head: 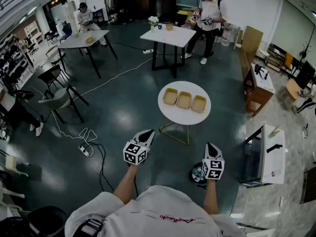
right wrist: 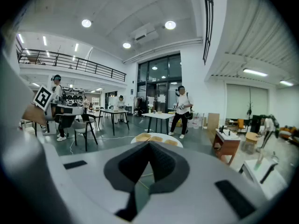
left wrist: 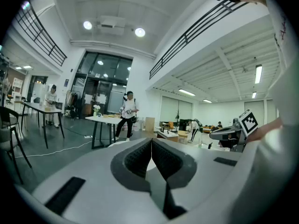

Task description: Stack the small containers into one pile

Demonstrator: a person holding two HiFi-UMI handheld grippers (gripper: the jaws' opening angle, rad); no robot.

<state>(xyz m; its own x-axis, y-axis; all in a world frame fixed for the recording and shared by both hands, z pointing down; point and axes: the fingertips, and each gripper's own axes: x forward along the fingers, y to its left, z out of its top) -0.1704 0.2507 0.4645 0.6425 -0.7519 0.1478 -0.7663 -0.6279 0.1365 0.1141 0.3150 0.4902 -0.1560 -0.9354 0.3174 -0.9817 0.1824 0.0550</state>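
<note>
Sitting side by side: three shallow tan containers

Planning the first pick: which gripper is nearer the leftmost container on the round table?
Left. The left gripper is short of the round table, slightly left of the leftmost container; the right gripper is also short of it, farther off to the container's right.

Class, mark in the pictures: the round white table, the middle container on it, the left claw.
round white table (head: pixel 183 118), head view, bare top near the front rim.
middle container (head: pixel 184 100), head view, its centre.
left claw (left wrist: pixel 152 144), left gripper view, where the shut tips meet.
</note>
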